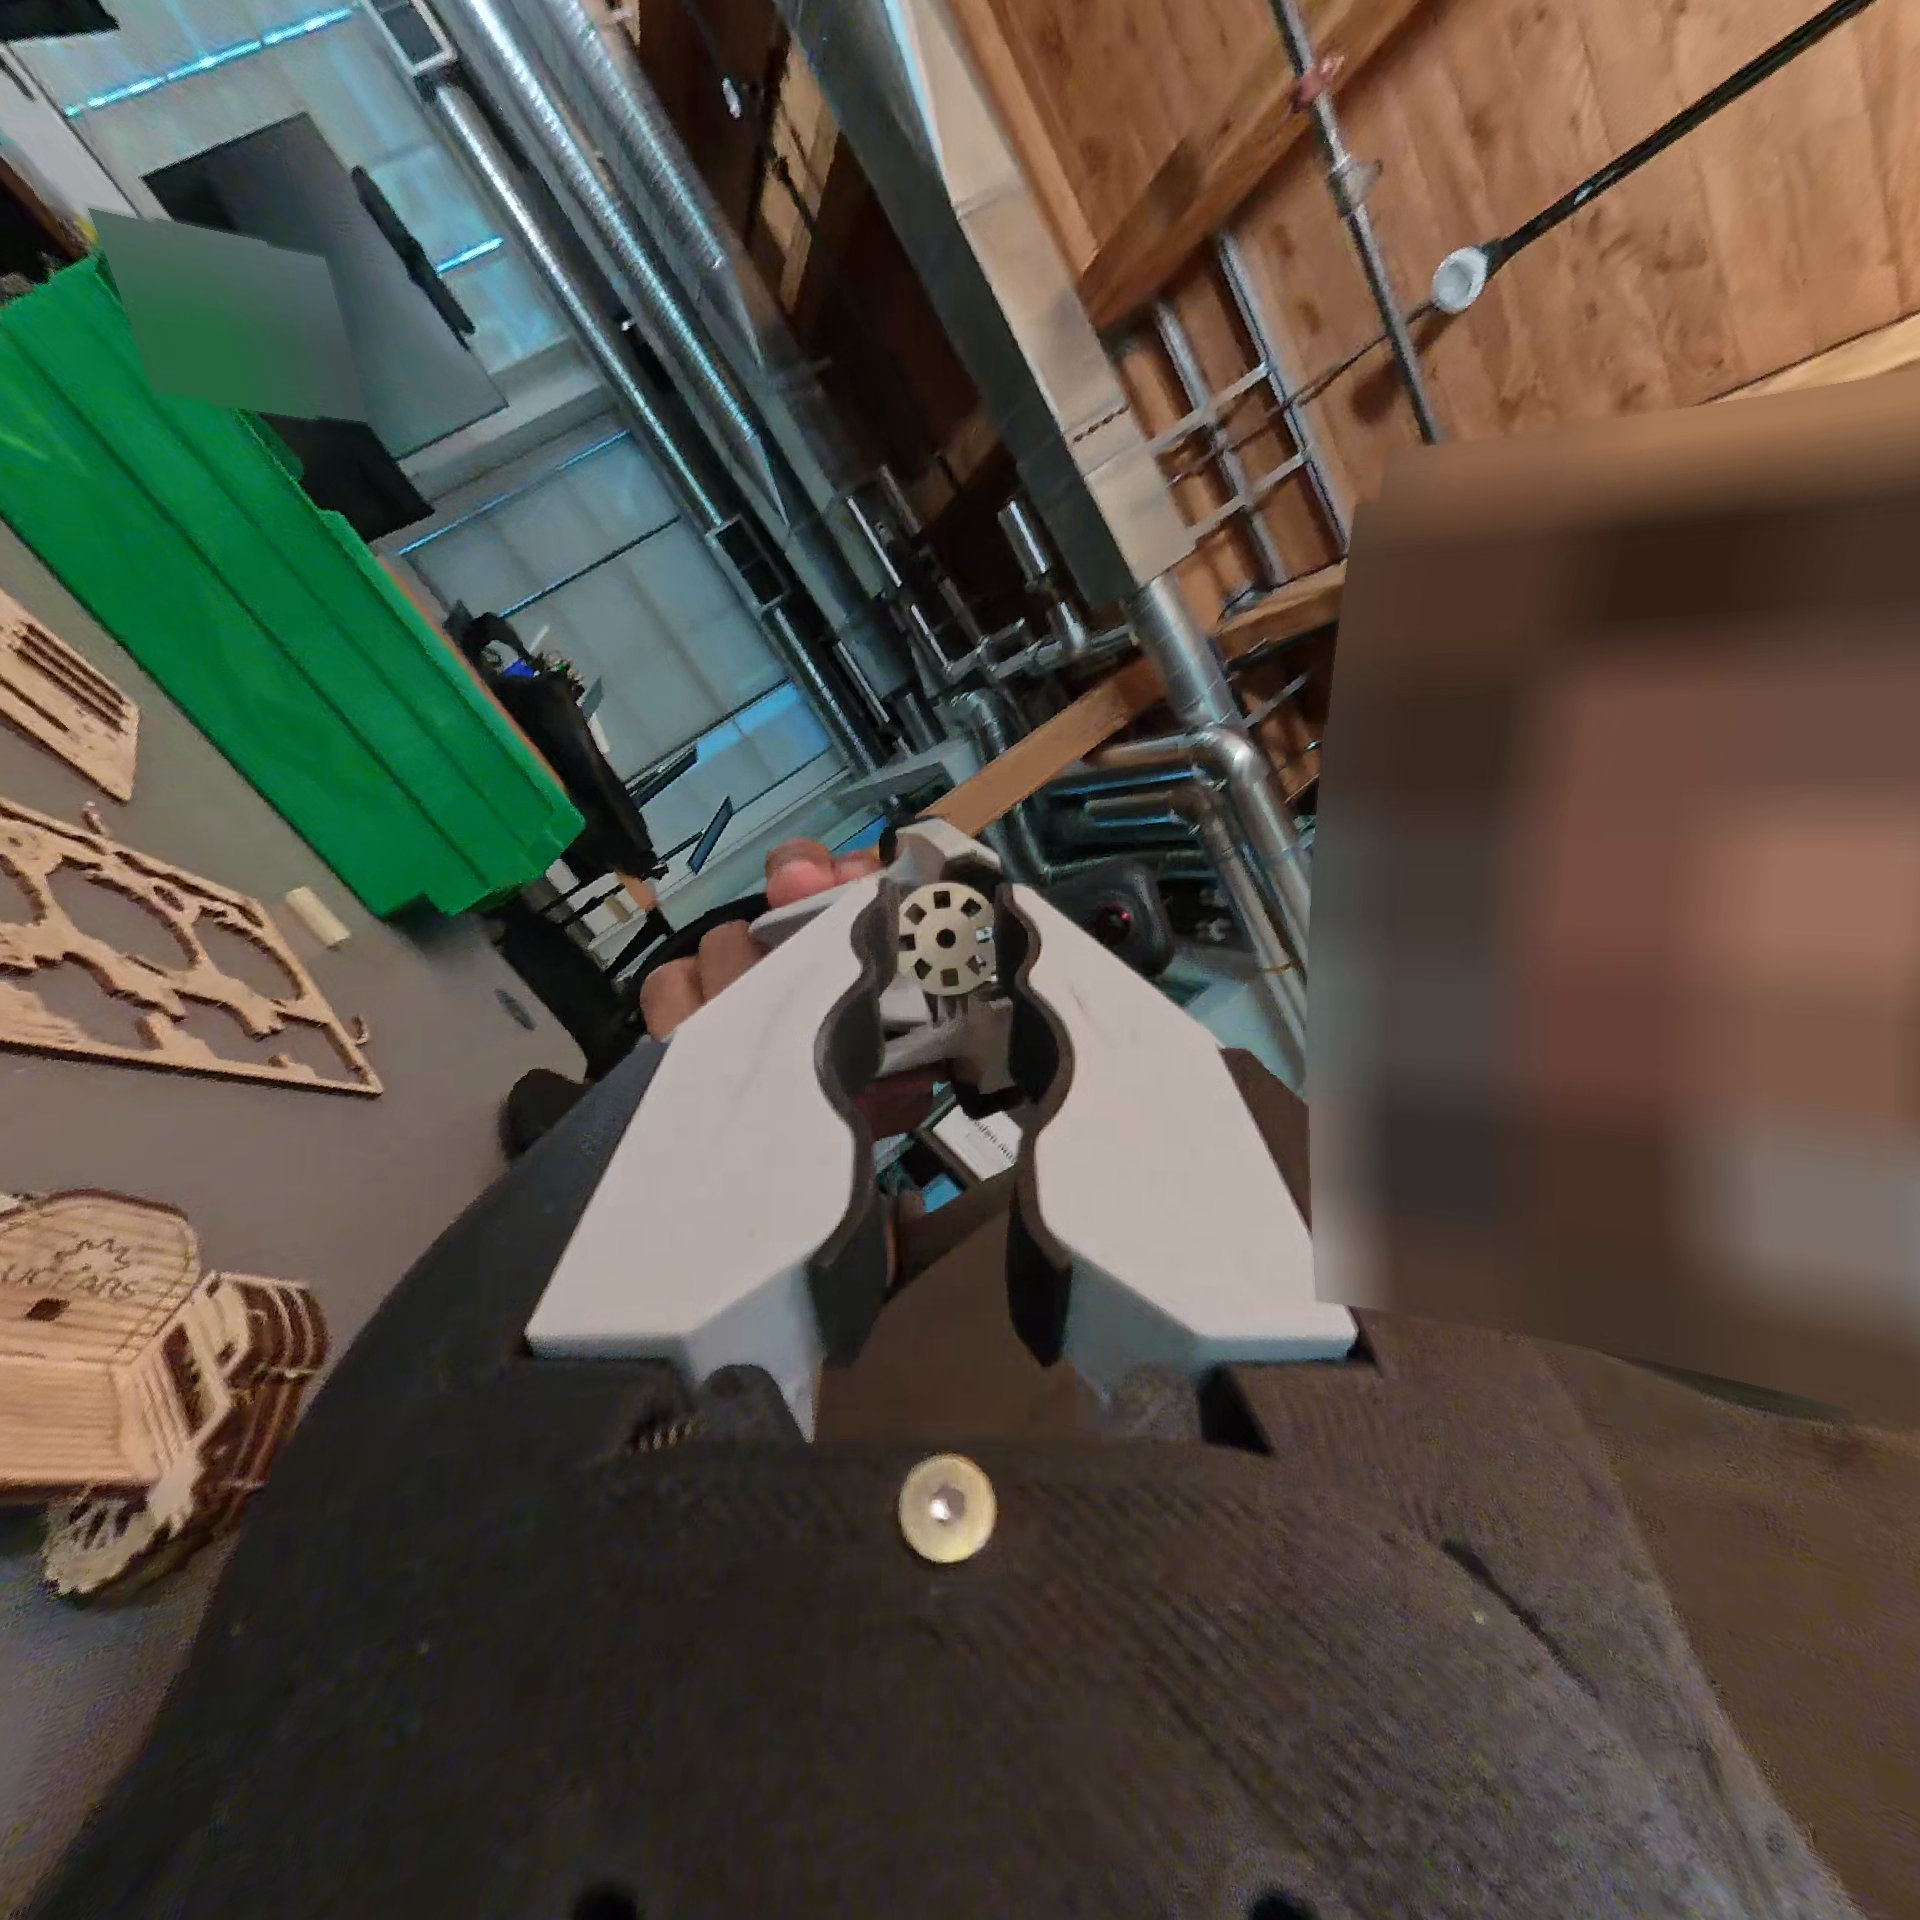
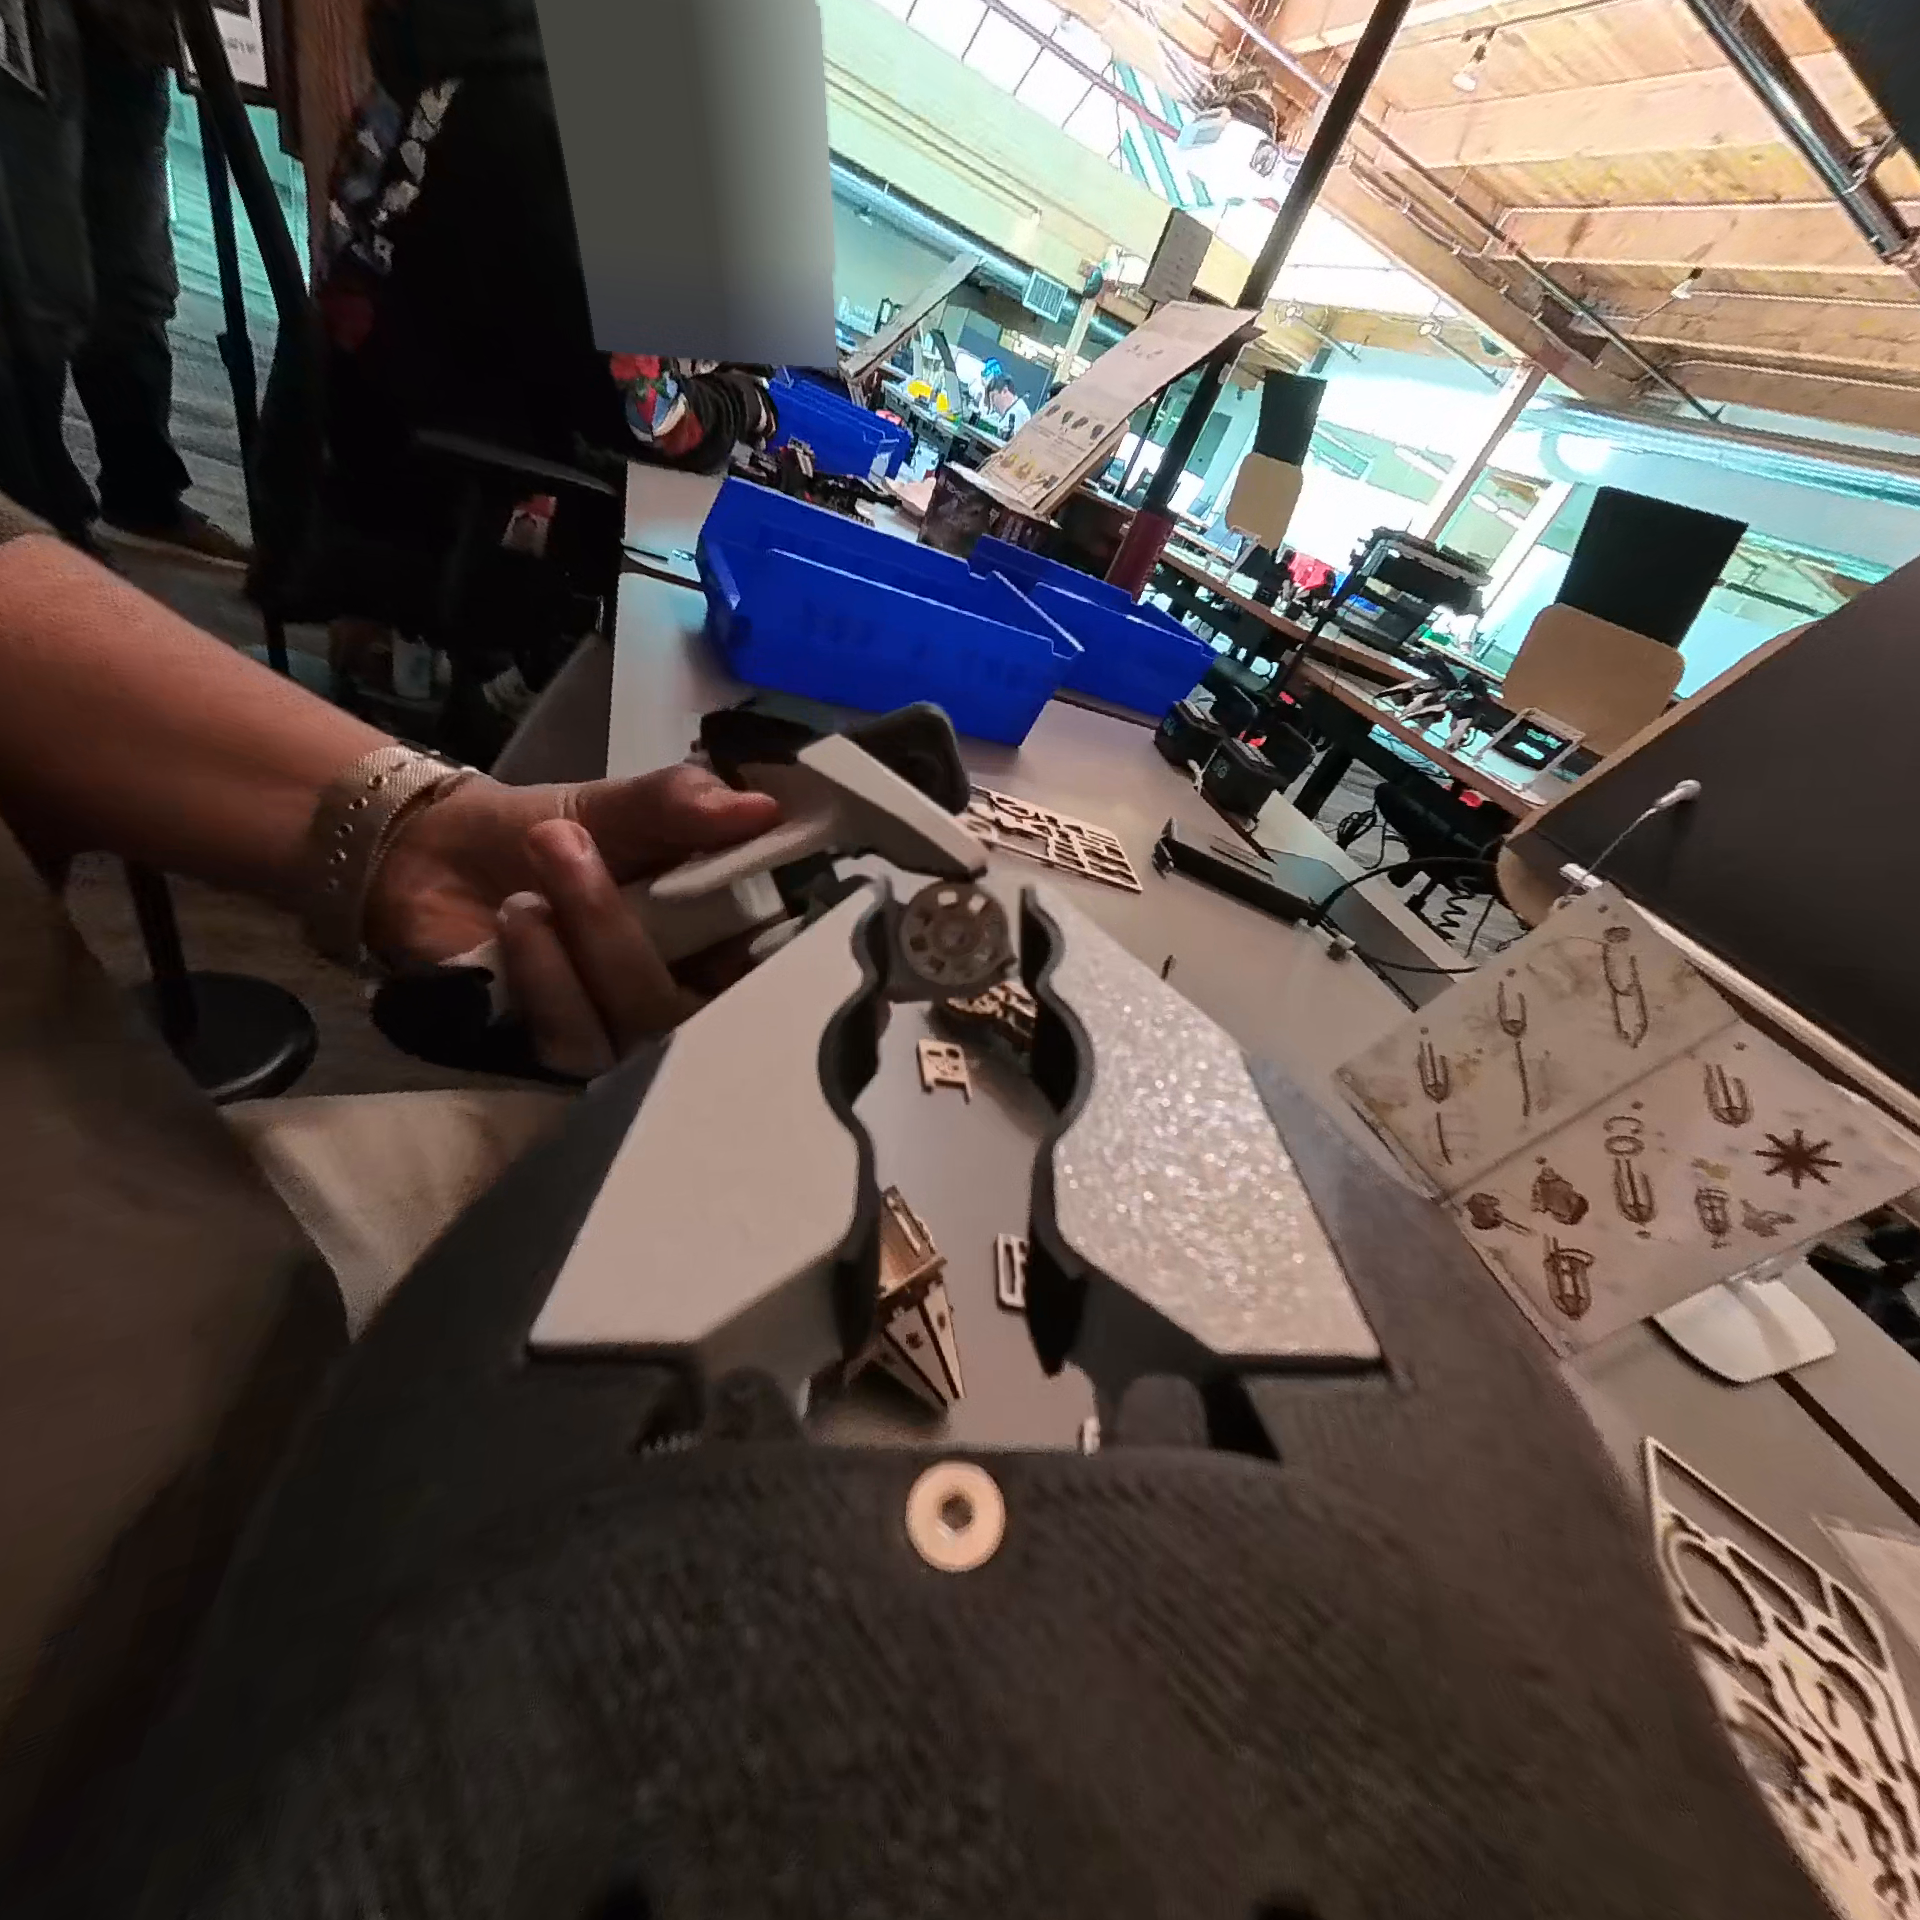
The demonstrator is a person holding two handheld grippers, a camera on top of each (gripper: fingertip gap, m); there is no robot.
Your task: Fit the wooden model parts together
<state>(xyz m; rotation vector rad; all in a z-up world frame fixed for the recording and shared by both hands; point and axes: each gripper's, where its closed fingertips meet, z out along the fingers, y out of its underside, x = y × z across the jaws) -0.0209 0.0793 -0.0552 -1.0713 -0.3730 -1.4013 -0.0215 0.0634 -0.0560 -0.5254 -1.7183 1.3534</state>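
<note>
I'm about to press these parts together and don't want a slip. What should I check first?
1. Wooden disc sits between the right claw tips: ok.
2. Left claw tips meet the same disc: ok.
3. Which claw actually grips it: cannot tell.
4. Mating part present at the tips: cannot tell.
5. Loose wooden pieces lie on the table below, apart from both claws: ok.

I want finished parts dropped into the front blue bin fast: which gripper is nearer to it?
Left. The left gripper sits beyond the right gripper's fingertips, on the blue bin's side. The right gripper points toward the bin from farther back, and the two grippers' tips meet.
</note>
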